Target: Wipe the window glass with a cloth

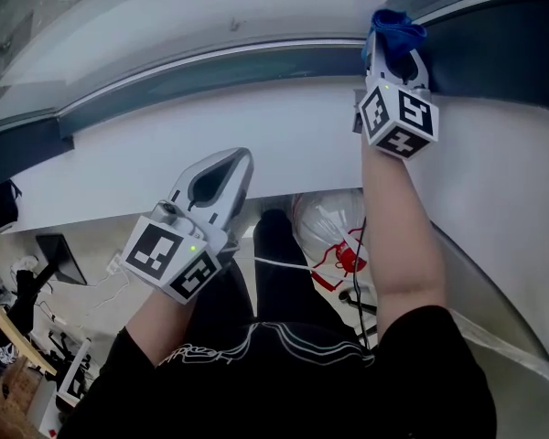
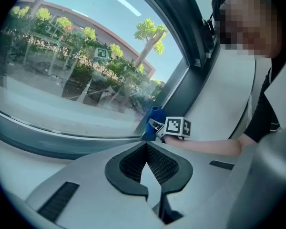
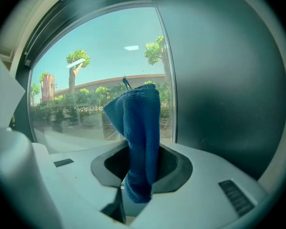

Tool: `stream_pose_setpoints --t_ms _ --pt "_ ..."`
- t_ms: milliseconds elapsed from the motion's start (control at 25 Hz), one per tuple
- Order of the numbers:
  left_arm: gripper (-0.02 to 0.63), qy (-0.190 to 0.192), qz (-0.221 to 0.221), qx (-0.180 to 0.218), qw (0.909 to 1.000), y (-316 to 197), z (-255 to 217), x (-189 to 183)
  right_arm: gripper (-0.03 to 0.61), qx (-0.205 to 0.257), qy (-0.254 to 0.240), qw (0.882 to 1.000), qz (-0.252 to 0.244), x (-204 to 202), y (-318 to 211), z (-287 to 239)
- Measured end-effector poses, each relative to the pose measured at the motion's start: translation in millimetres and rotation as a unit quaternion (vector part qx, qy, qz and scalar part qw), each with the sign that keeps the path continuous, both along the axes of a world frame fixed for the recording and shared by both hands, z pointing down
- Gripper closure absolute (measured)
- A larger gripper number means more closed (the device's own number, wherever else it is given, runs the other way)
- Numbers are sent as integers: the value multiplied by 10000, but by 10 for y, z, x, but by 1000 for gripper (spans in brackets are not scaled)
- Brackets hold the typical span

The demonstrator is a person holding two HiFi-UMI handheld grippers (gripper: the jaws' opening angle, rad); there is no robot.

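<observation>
Two grippers: right gripper (image 1: 395,55), one o'clock, jaws grasping a blue terry cloth (image 3: 140,128) by the window glass (image 3: 95,66); left gripper (image 1: 241,159), seven o'clock, jaws clenched, empty.

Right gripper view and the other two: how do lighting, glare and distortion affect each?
Right gripper view: daylit window glass carries a pale glare streak, dark corners vignette, blue terry cloth sharp. Left gripper view: fisheye bows the dark window frame. Head view: dimmer, white sill curved.
</observation>
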State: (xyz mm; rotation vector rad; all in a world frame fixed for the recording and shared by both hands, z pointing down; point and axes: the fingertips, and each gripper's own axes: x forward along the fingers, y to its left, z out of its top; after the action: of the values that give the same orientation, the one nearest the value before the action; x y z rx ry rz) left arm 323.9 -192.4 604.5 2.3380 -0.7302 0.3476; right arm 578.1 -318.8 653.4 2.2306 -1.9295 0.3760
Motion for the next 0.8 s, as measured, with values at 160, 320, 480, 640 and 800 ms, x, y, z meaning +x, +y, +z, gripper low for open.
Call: stream_pose_setpoints --t_ms 160,320,480,640,800 --pt "609 -159 -95 79 9998 31 18 -164 485 194 -232 9993 239 -64 98 -66" --pt "609 -189 -143 366 9990 32 -277 -380 485 410 -476 9977 271 -406 185 -365" --pt "609 -45 -147 806 9966 132 -852 -639 485 824 -556 9950 -90 -971 430 -1026" --pt "609 130 -72 1177 9929 484 -1707 -1098 485 1149 -931 9867 -674 -1749 934 -1982" --pt "609 384 194 1298 9906 1032 -2650 -1634 485 1109 -1393 9707 -1612 -2673 1790 -2938"
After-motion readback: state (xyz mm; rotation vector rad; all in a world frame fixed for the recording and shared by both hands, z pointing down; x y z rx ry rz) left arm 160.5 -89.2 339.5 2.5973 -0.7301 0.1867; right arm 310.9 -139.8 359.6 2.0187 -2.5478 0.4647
